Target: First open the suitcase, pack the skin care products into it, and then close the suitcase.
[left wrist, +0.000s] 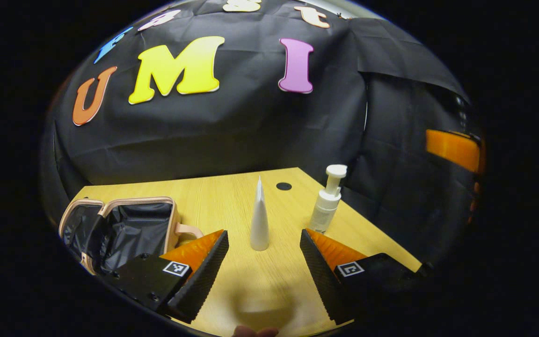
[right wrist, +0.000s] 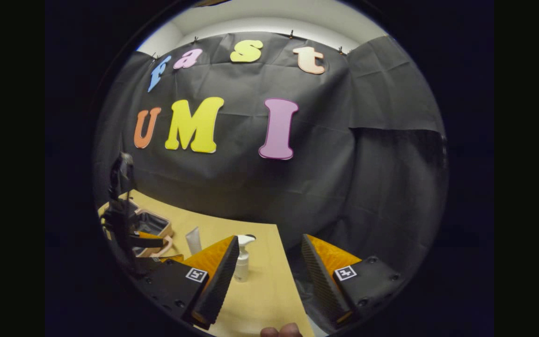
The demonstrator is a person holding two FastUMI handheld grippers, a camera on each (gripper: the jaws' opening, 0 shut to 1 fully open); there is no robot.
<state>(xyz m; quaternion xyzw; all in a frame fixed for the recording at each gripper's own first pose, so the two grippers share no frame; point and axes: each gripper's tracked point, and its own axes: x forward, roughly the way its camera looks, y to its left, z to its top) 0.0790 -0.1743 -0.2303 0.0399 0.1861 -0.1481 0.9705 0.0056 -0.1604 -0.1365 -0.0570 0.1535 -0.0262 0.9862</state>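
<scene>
Now suitcase open, dark lining bare; tube, pump bottle on table; both grippers spread

The left gripper has two wedge-shaped fingers with bumpy inner faces; each black base carries a small square black-and-white tag. The right gripper looks the same; little round screws dot its black bases.

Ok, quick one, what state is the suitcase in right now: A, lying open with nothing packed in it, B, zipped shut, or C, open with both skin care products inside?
A: the suitcase lies open showing bare dark lining, while the tube and the pump bottle stand on the table outside it.
</scene>
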